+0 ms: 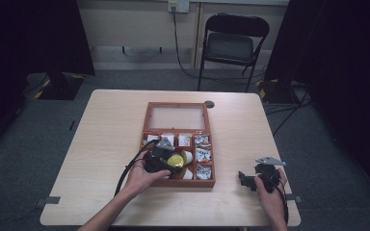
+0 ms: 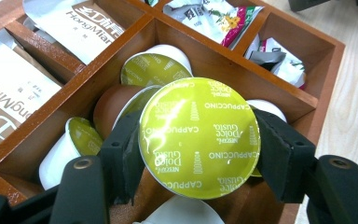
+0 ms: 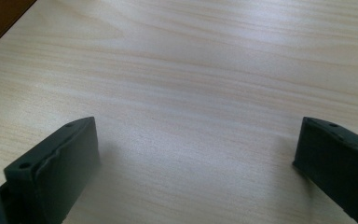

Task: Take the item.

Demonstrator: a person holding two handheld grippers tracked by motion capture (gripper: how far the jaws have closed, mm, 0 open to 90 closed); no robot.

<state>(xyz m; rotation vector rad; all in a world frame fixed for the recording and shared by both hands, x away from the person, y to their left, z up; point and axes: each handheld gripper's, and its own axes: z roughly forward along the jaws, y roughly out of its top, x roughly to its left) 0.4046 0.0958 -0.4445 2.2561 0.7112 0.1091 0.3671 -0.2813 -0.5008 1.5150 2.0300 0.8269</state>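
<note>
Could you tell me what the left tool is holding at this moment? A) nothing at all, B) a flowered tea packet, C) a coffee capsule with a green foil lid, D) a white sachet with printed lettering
C: in the left gripper view the left tool has its two black jaws pressed against opposite edges of the green-lidded capsule, above the wooden box compartment of similar capsules.

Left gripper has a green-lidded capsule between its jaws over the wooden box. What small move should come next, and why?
Probably lift it straight up. The left gripper is shut on the capsule, which sits among other capsules in one walled compartment of the box; rising first should avoid snagging them.
</note>
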